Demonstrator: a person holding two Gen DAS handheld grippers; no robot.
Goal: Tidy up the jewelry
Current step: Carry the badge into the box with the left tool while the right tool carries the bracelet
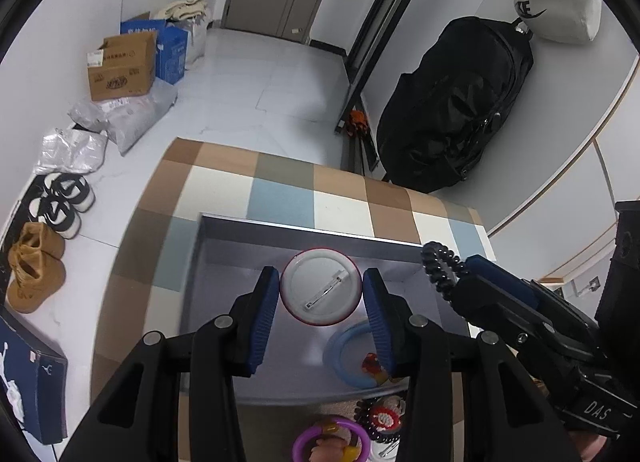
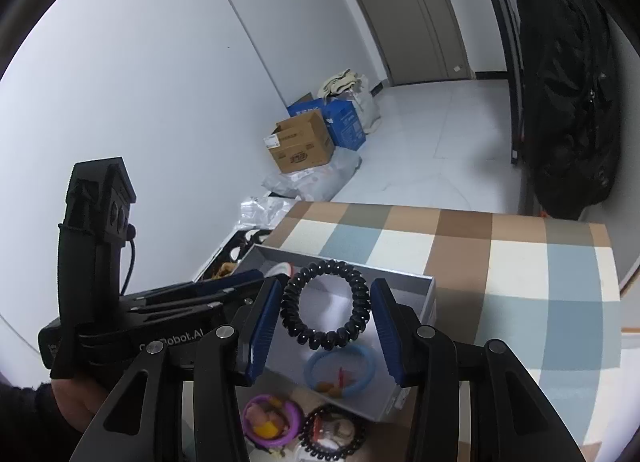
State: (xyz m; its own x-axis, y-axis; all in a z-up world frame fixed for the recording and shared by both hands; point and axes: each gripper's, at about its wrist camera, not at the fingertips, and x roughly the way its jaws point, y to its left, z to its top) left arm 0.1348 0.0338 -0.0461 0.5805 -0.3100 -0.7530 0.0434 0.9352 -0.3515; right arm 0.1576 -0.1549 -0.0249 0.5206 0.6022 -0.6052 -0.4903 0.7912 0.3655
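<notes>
Now both claws are over the grey box (image 1: 224, 258), which lies on the checked counter (image 1: 280, 182), and each one brings a piece to it. The left claw (image 1: 321, 290) holds a round badge (image 1: 320, 286) between its blue pads, pin side to the camera, above the far part of the box. The right claw (image 2: 324, 306) holds a black spiral band (image 2: 324, 304), stretched between its pads, over the box's near right corner. Inside the box a blue ring (image 2: 340, 370) already lies with a small orange piece in it. Still outside, at the near edge of the counter, are a purple ring (image 2: 272, 422) and a black beaded piece (image 2: 332, 434). I judge the step to be placing: the next move asks each claw to go lower into the box and open over a free part of the floor, not on the blue ring. Readable writing: "DAS" on the right claw's body, "Robot.AI" on the left one's.
</notes>
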